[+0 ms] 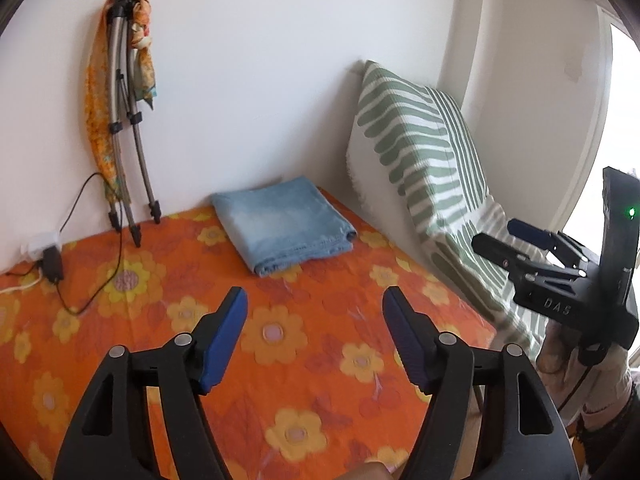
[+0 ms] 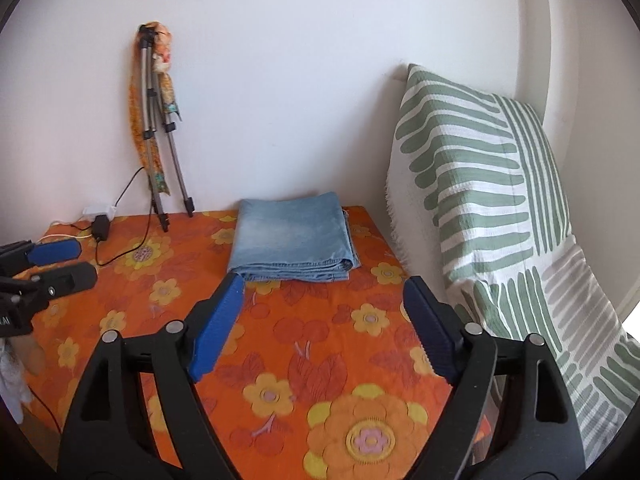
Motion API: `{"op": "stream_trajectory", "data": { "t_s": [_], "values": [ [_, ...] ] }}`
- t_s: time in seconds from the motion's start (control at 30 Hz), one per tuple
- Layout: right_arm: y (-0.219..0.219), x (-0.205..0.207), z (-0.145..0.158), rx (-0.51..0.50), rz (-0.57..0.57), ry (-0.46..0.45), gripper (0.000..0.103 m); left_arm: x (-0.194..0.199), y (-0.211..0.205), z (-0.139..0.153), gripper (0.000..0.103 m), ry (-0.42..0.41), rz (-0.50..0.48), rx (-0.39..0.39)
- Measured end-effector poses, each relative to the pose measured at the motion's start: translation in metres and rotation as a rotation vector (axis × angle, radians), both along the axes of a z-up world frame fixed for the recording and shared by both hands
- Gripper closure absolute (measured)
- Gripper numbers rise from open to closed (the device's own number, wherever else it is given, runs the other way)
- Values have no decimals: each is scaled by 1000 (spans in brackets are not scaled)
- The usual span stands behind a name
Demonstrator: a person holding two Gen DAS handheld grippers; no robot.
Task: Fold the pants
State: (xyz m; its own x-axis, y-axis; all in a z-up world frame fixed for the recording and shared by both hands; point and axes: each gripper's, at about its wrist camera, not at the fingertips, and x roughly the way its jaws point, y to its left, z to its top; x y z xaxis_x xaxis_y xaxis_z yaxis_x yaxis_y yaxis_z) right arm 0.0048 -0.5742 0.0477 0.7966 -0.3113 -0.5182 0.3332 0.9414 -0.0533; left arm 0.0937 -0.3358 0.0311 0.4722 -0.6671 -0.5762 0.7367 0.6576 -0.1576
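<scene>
The folded light-blue denim pants [image 2: 294,238] are laid near the far edge of the orange flowered bed cover [image 2: 320,360], and both grippers' blue fingers [image 1: 224,340] [image 2: 218,328] are held apart, empty.

Both wrist views look down-forward, side by side (sharing folded pants [image 1: 285,224]).

The folded pants [image 2: 294,236] are faded light-blue denim. The cloth [image 2: 304,360] under them is orange with yellow and red flowers and red leaves. The cover [image 2: 480,184] at the right is white with sage-green stripes. Both grippers are black with blue pads [image 1: 224,340]. A scarf [image 1: 96,120] on the grey-and-black tripod [image 1: 124,120] is orange-patterned. The wall [image 2: 280,60] is white.
</scene>
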Motion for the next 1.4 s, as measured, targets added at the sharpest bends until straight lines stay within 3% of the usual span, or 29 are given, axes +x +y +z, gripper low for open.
{"op": "stream_trajectory", "data": {
  "t_s": [0.1,0.2,0.37,0.5,0.93,1.4],
  "values": [
    [10,-17,1,7,1,-18,17,-17,12,-3,25,-16,16,7],
    [18,-32,-1,24,0,-37,1,-35,22,-7,24,-61,40,32],
    [32,-56,-6,-15,-38,-64,0,-56,31,-15,22,-75,52,59],
    [33,-67,-11,31,-55,-77,0,-66,31,-22,22,-80,50,85],
    [40,-65,-24,43,-41,-55,0,-67,38,-33,22,-36,115,117],
    [41,-63,-27,35,-23,-47,0,-77,41,-32,22,-90,112,100]
  ]
}}
